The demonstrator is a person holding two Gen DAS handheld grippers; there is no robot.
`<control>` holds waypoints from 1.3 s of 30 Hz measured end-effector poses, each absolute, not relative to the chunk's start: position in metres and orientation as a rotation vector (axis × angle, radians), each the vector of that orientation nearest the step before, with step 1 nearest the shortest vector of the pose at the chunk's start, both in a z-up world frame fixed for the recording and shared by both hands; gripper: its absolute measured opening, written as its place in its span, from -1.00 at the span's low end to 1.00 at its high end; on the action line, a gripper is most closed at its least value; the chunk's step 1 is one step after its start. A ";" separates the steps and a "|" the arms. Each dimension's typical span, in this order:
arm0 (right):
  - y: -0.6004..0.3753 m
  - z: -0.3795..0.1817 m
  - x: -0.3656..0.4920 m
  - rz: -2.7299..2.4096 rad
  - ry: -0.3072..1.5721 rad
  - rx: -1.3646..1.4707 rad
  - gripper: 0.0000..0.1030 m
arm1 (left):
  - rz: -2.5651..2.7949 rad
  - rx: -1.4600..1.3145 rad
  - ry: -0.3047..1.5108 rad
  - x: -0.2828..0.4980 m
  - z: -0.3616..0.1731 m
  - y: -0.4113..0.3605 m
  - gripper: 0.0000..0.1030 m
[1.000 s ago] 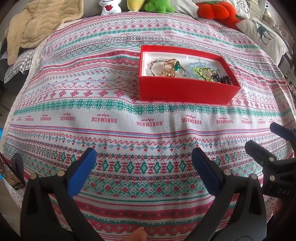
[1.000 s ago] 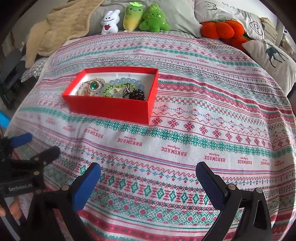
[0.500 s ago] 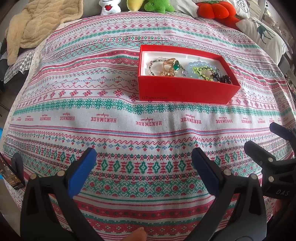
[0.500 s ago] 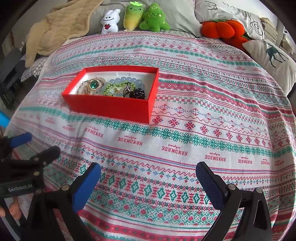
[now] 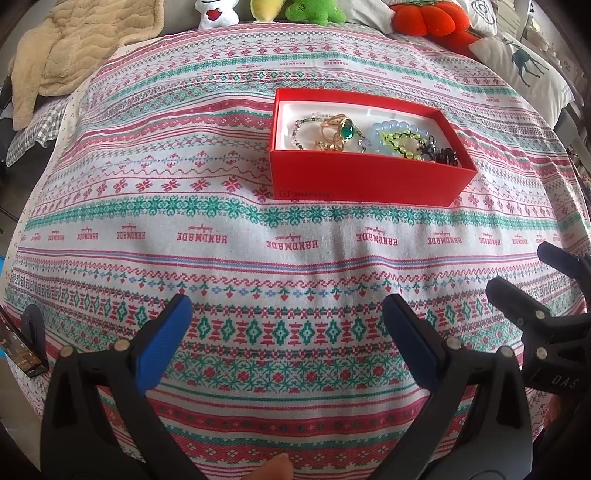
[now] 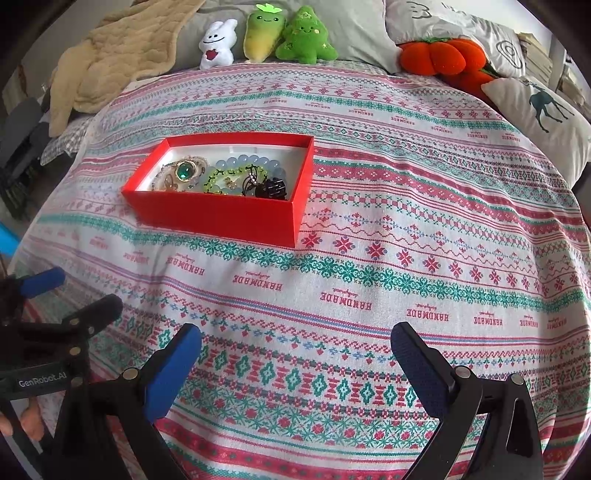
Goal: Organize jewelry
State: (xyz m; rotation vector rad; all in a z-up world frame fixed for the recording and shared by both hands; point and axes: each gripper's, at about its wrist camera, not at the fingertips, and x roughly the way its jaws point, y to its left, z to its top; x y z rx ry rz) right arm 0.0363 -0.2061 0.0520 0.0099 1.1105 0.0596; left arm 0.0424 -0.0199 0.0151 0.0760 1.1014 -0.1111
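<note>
A red box [image 5: 369, 181] [image 6: 221, 218] with a white lining sits on the patterned blanket. Inside lie a gold brooch with a green stone [image 5: 345, 129] [image 6: 183, 170], a thin beaded chain [image 5: 301, 127], pale blue beads [image 5: 380, 129] [image 6: 240, 162], a yellow-green bead bracelet [image 5: 400, 142] [image 6: 218, 181] and a black piece [image 5: 445, 155] [image 6: 271, 188]. My left gripper [image 5: 286, 314] is open and empty, well short of the box. My right gripper [image 6: 295, 343] is likewise open and empty, nearer than the box and to its right. The left gripper [image 6: 70, 291] shows at the right wrist view's left edge.
The patterned blanket [image 5: 184, 184] [image 6: 424, 221] covers a bed. Plush toys [image 6: 266, 35], an orange plush [image 6: 443, 55] and a deer pillow [image 6: 543, 107] line the far side. A beige blanket [image 6: 118, 62] lies far left. A phone [image 5: 18, 347] sits at the near left edge.
Both views have shifted slightly toward the box, which looks a little lower and closer. Both grippers stay open and nothing in the box has moved.
</note>
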 end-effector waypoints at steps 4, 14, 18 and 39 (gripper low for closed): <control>-0.206 0.052 0.037 0.060 1.111 0.010 1.00 | -0.112 0.075 1.101 0.043 0.015 -0.019 0.99; -0.206 0.052 0.037 0.059 1.111 0.010 1.00 | -0.110 0.074 1.100 0.042 0.015 -0.020 0.99; -0.206 0.051 0.037 0.059 1.112 0.008 1.00 | -0.112 0.074 1.100 0.042 0.015 -0.019 0.99; -0.206 0.048 0.035 0.053 1.112 0.011 1.00 | -0.128 0.080 1.089 0.038 0.016 -0.020 0.99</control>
